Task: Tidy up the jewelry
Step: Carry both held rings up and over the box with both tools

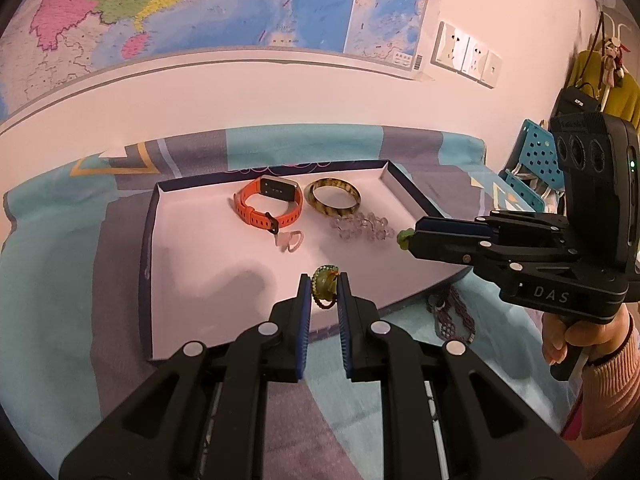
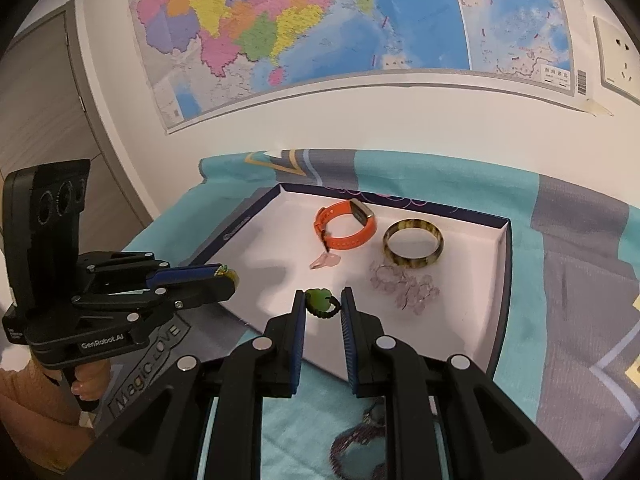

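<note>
Left gripper [image 1: 324, 284]: jaws nearly together, clamped on a green bead piece with a dark braided cord [image 1: 326, 280] held at the fingertips, above the near part of the tray [image 1: 146, 240]. In the right wrist view the same gripper [image 2: 226, 274] enters from the left, its tips over the tray's left edge, a greenish-yellow bit showing at the ends.

Right gripper [image 2: 323, 300]: jaws close together, pinching a green stone on a dark cord loop [image 2: 320, 300]; the stone sits against the left pad, the loop reaches toward the right pad. In the left wrist view this gripper [image 1: 404, 238] comes in from the right, green piece at its tip just beside the clear bead bracelet [image 1: 362, 226].

Tray: shallow, white inside, dark rim, resting on a teal and grey patterned cloth [image 1: 48, 272]. Inside, far half: orange watch [image 1: 268, 204] left, amber-striped bangle [image 1: 332, 196] just beside it on the right, clear bead bracelet in front of the bangle, small pink translucent piece [image 1: 290, 240] in front of the watch. Near half bare.

A dark purple beaded item [image 1: 452, 314] lies on the cloth outside the tray's near right corner.
</note>
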Demonstrator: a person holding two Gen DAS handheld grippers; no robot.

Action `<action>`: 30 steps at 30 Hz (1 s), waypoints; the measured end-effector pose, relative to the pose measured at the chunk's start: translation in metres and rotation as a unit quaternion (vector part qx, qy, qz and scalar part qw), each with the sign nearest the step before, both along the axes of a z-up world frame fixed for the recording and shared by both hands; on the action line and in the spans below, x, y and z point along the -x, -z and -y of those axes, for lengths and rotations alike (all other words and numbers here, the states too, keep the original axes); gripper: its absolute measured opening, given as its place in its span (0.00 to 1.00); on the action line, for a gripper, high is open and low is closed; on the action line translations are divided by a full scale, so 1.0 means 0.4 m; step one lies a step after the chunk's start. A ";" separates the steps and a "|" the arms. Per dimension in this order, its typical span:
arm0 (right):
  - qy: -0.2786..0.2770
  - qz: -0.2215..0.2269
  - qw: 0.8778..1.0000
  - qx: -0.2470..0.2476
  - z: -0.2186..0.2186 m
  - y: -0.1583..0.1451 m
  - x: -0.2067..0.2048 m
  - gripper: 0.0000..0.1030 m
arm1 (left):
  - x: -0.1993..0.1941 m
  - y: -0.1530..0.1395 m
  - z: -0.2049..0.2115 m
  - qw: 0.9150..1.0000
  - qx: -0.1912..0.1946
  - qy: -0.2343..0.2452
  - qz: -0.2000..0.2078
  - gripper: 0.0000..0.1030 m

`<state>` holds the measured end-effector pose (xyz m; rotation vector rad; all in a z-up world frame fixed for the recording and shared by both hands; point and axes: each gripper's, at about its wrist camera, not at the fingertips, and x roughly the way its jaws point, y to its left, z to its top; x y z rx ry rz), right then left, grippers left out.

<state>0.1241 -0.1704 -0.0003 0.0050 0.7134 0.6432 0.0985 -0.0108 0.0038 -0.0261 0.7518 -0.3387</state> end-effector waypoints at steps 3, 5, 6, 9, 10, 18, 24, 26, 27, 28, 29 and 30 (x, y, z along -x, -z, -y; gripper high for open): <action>0.004 -0.006 1.000 0.004 -0.002 0.006 -0.023 0.15 | -0.019 0.003 0.003 1.000 -0.003 -0.003 -0.001 0.13; 0.005 -0.007 1.000 0.009 -0.007 0.010 -0.034 0.15 | -0.035 0.009 0.007 1.000 -0.007 -0.005 -0.002 0.13; 0.007 -0.007 1.000 0.012 -0.008 0.011 -0.038 0.15 | -0.043 0.013 0.009 1.000 -0.008 -0.007 -0.005 0.13; 0.010 -0.010 1.000 0.014 -0.011 0.019 -0.051 0.15 | -0.070 0.025 0.011 1.000 -0.011 -0.010 -0.013 0.13; 0.011 -0.011 1.000 0.018 -0.013 0.022 -0.058 0.15 | -0.079 0.029 0.012 1.000 -0.013 -0.011 -0.015 0.13; 0.019 -0.026 0.999 0.021 -0.025 0.047 -0.103 0.15 | -0.123 0.053 0.016 0.999 -0.015 -0.017 -0.035 0.13; 0.016 -0.034 0.999 0.034 -0.045 0.064 -0.126 0.15 | -0.150 0.076 0.016 0.998 -0.013 -0.021 -0.051 0.13; 0.017 -0.035 0.999 0.036 -0.047 0.068 -0.131 0.15 | -0.153 0.083 0.015 0.998 -0.013 -0.020 -0.056 0.13; 0.018 -0.037 0.998 0.037 -0.048 0.070 -0.135 0.15 | -0.152 0.085 0.014 0.998 -0.013 -0.020 -0.056 0.13; 0.018 -0.040 0.998 0.037 -0.047 0.073 -0.139 0.15 | -0.150 0.085 0.013 0.998 -0.012 -0.017 -0.057 0.13; 0.018 -0.042 0.998 0.038 -0.049 0.076 -0.142 0.15 | -0.147 0.084 0.013 0.998 -0.012 -0.013 -0.057 0.13; 0.019 -0.044 0.998 0.038 -0.049 0.079 -0.146 0.15 | -0.144 0.082 0.014 0.998 -0.013 -0.009 -0.057 0.17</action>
